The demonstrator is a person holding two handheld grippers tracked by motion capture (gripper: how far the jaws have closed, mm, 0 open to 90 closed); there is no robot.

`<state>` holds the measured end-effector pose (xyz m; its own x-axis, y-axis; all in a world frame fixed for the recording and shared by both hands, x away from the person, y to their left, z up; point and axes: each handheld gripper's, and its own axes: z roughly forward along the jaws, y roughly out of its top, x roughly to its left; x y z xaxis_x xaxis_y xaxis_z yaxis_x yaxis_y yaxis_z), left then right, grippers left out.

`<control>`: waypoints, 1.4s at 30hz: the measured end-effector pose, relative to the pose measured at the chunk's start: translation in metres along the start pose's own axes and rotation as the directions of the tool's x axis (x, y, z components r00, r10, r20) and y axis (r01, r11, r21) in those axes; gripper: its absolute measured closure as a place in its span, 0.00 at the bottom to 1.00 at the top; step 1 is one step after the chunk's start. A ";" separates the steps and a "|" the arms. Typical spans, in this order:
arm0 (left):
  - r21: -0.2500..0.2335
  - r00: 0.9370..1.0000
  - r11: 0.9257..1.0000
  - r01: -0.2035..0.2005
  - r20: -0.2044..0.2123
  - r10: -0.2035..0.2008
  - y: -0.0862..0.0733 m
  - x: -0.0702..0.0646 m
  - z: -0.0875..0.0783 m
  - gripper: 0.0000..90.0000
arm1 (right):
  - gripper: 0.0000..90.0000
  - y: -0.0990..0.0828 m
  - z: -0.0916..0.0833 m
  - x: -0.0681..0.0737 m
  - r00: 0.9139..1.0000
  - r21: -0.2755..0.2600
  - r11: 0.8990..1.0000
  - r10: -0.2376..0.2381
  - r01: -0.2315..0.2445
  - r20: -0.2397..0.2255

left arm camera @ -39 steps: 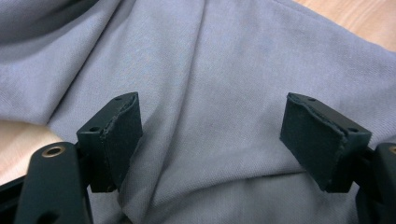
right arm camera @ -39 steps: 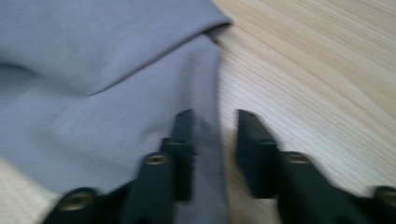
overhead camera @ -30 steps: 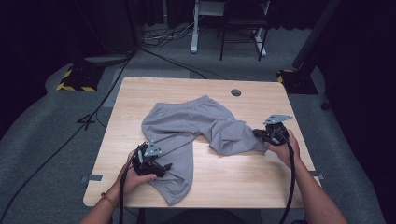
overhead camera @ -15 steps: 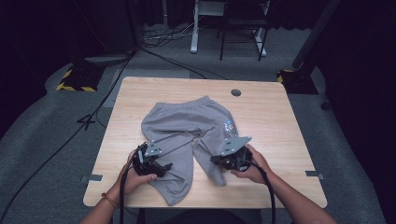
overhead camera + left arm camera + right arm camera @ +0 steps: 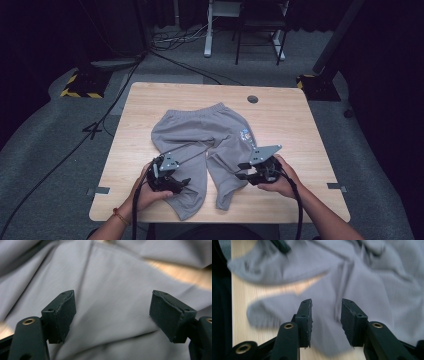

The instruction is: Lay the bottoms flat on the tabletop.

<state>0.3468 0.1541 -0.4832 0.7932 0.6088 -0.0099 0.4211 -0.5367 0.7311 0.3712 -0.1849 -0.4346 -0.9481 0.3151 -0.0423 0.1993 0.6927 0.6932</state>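
The high view looks forward and down from above the person's side of the light wooden desk [image 5: 150,107], far enough back to take in the whole top and the dark floor beyond. The left gripper view sits very close over the crumpled grey cotton trousers [image 5: 110,290], looking along its two black padded fingers [image 5: 61,315]. The right gripper view looks from a little farther off, past its own fingers [image 5: 305,320], taking in cloth and a strip of desk. All three views share the trousers [image 5: 210,132]; both grippers' positions appear from above.
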 end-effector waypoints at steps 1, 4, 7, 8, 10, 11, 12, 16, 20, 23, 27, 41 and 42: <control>-0.008 1.000 1.000 -0.013 0.002 0.013 0.006 -0.008 0.000 0.25 | 0.68 -0.008 0.000 0.001 1.000 0.029 1.000 -0.011 0.011 0.011; -0.039 0.992 0.995 -0.087 0.086 0.090 0.023 -0.042 0.003 0.26 | 0.65 -0.030 0.003 0.001 1.000 0.087 0.996 -0.009 0.009 0.004; -0.045 0.971 0.986 -0.157 0.172 0.163 0.034 -0.078 0.015 0.25 | 0.51 -0.040 0.009 0.002 1.000 0.093 0.996 0.000 0.002 -0.014; -0.035 0.968 0.984 -0.175 0.176 0.179 0.037 -0.086 0.020 0.25 | 0.48 -0.040 0.013 0.003 1.000 0.100 0.995 -0.010 0.010 0.000; -0.024 0.961 0.985 -0.171 0.217 0.172 0.041 -0.096 0.033 0.24 | 0.42 -0.039 0.019 0.002 1.000 0.076 0.997 0.000 -0.002 0.016; -0.019 0.960 0.986 -0.166 0.225 0.166 0.043 -0.098 0.040 0.23 | 0.42 -0.039 0.023 0.001 1.000 0.074 0.997 -0.002 0.001 0.009; 0.004 0.961 0.985 -0.172 0.222 0.167 0.045 -0.099 0.049 0.23 | 0.43 -0.039 0.027 0.001 1.000 0.082 0.997 -0.018 0.016 0.023; 0.046 0.964 0.985 -0.164 0.218 0.150 0.048 -0.095 0.067 0.26 | 0.66 -0.040 0.034 -0.003 0.997 0.055 0.998 -0.024 0.020 0.072; 0.041 0.961 0.980 -0.196 0.208 0.183 0.052 -0.090 0.066 0.59 | 0.92 -0.034 0.024 -0.007 0.992 0.005 0.999 -0.045 0.045 0.118; 0.037 0.957 0.977 -0.212 0.210 0.200 0.054 -0.082 0.060 0.79 | 0.96 -0.024 0.007 -0.012 0.993 -0.068 0.997 -0.020 0.027 0.113; -0.011 0.967 0.984 -0.179 0.181 0.178 0.059 -0.058 0.044 0.83 | 0.98 0.003 0.003 -0.020 0.989 -0.100 0.994 -0.023 0.038 0.144; -0.011 0.989 0.997 0.074 0.133 -0.072 0.046 0.037 0.036 0.30 | 0.62 0.058 0.083 -0.071 0.968 -0.022 0.998 0.068 -0.064 0.240; -0.025 0.993 0.997 0.070 0.101 -0.067 0.047 0.041 0.032 0.29 | 0.61 0.056 0.077 -0.070 0.970 -0.048 0.996 0.085 -0.076 0.230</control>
<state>0.4128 0.1350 -0.4708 0.8037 0.5812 -0.1275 0.4640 -0.4782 0.7456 0.4674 -0.1182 -0.4477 -0.8456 0.5131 -0.1474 0.2582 0.6348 0.7283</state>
